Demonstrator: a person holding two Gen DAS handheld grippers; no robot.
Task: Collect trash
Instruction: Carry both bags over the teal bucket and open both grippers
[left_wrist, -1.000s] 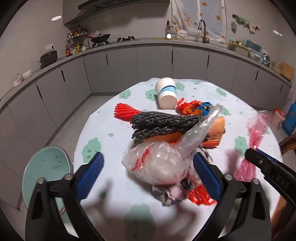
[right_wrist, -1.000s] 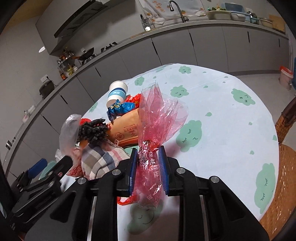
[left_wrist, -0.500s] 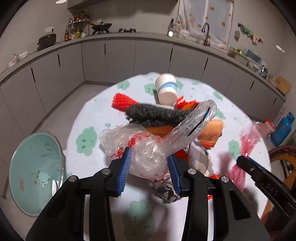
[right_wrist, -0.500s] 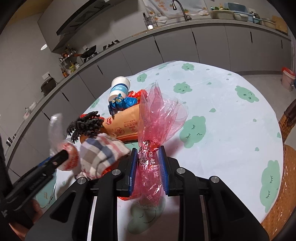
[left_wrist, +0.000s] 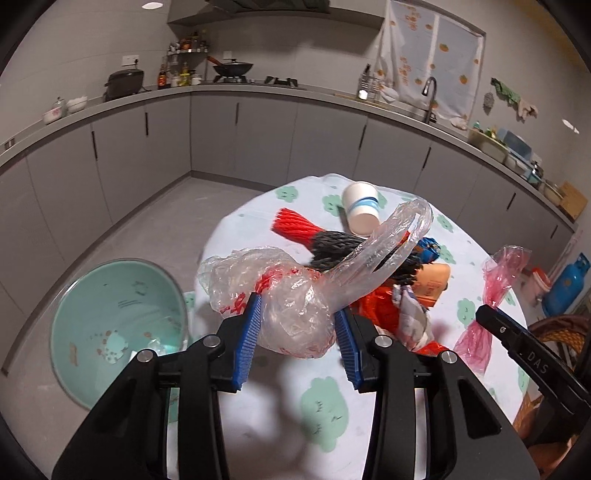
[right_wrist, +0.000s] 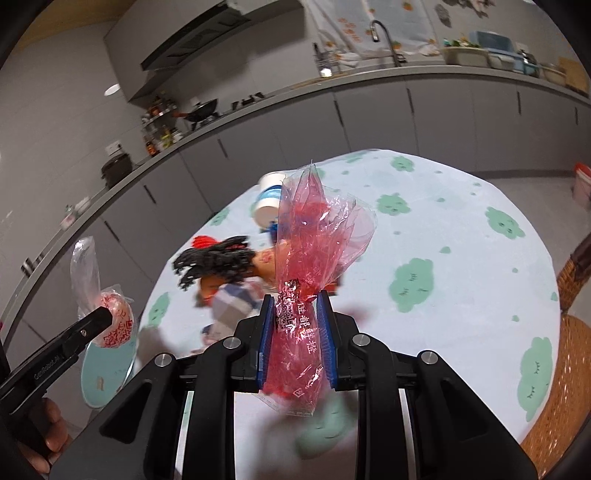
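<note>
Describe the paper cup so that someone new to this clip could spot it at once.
Start at the round table with the green cloud-print cloth and look to the far end of the trash pile. The paper cup lies there on its side, beyond the black mesh and red netting. It alone is white and rigid, with a blue band.

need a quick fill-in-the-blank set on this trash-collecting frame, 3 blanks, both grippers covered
1. The left gripper is shut on a crumpled ____ plastic bag.
2. The right gripper is shut on a ____ plastic bag.
3. The white paper cup with the blue band lies on its ____ on the table.

Missing words: clear; red; side
</note>
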